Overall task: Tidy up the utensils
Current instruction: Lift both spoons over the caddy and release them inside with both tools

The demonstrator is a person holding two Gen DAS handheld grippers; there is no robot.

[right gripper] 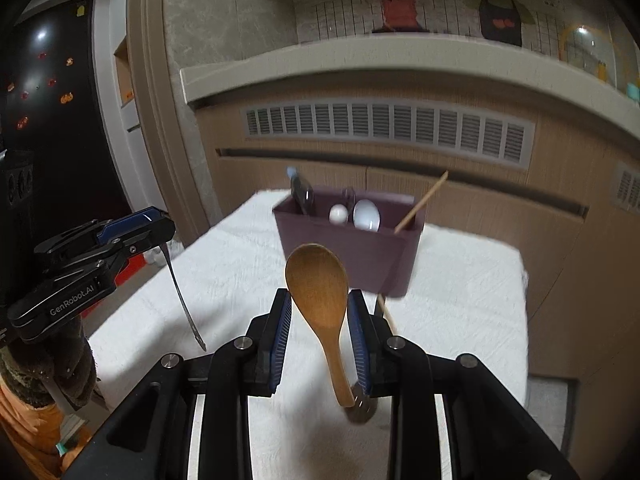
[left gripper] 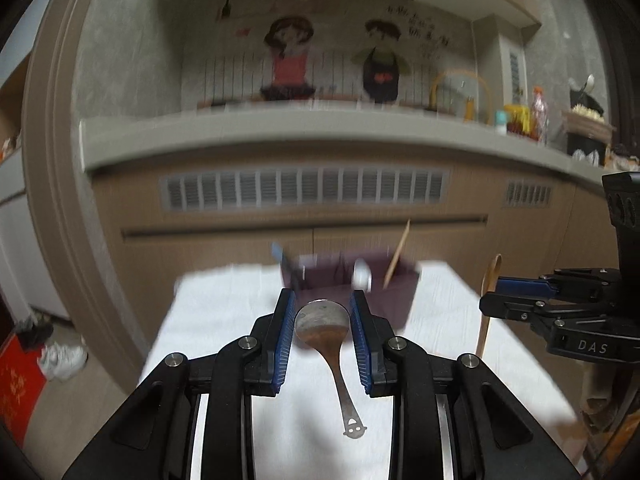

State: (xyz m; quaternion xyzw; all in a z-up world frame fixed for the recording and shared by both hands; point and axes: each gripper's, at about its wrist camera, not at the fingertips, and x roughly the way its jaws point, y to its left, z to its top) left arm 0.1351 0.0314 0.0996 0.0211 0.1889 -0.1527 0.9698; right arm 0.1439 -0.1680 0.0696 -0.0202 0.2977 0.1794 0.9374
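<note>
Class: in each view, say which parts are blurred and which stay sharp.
Left wrist view: the purple bin and counter smear sideways, while the left gripper and metal spoon stay sharp. Right wrist view: milder background blur; the wooden spoon is crisp.

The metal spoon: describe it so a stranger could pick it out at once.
Start at the white cloth-covered table with the purple utensil bin at its far end. In front of the bin, the left gripper holds the metal spoon by its bowl, handle hanging down. Unlike the wooden spoon in the right gripper, it is shiny steel with a cut-out handle tip.
</note>
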